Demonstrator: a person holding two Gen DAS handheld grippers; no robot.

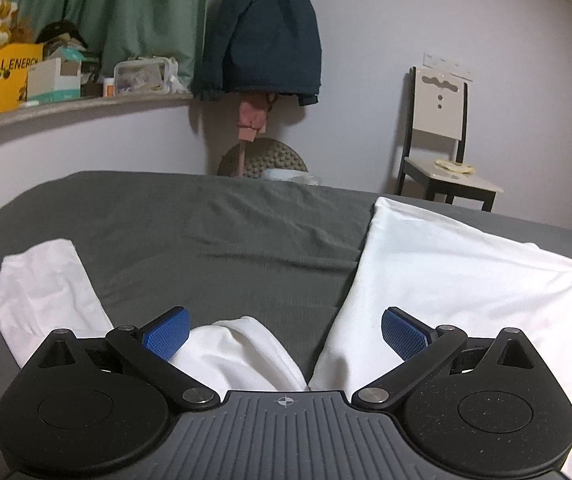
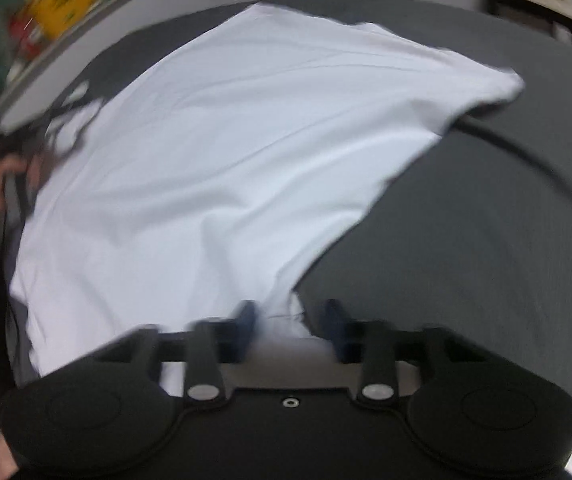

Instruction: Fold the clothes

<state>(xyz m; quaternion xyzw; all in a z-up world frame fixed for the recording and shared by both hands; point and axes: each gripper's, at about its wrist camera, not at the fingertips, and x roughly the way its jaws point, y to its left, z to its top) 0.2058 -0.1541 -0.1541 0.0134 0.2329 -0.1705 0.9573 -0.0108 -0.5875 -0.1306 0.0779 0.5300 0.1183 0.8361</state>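
You had the white shirt [image 2: 222,152] spread across the dark grey bed sheet [image 1: 206,232], and the step in hand, as I read it, was gathering the near hem to bring it over for the first fold. To do that well, you wanted a grip on both layers of cloth near the edge, a low and even lift, and the other side pinned or carried in step so the fold line ran straight rather than skewed.

On your right gripper [image 2: 291,322], the blue pads [image 2: 246,320] stood a little apart, with a bunched tongue of white fabric running up between them. The view was smeared by motion, so I could not tell whether the pads were truly pressing on the cloth or only flanking it.

Your left gripper [image 1: 285,332] was plainly spread wide, its blue fingertips [image 1: 166,334] far from each other. A rolled fold of the shirt lay on the sheet between them, and the left pad sat just at its edge, but nothing was clamped. A sleeve [image 1: 46,292] lay out flat to that gripper's left, and the main body of the shirt rose away to its right.

That loose roll between the open fingers looked the likeliest snag: close on it carelessly and you would have taken one layer only.
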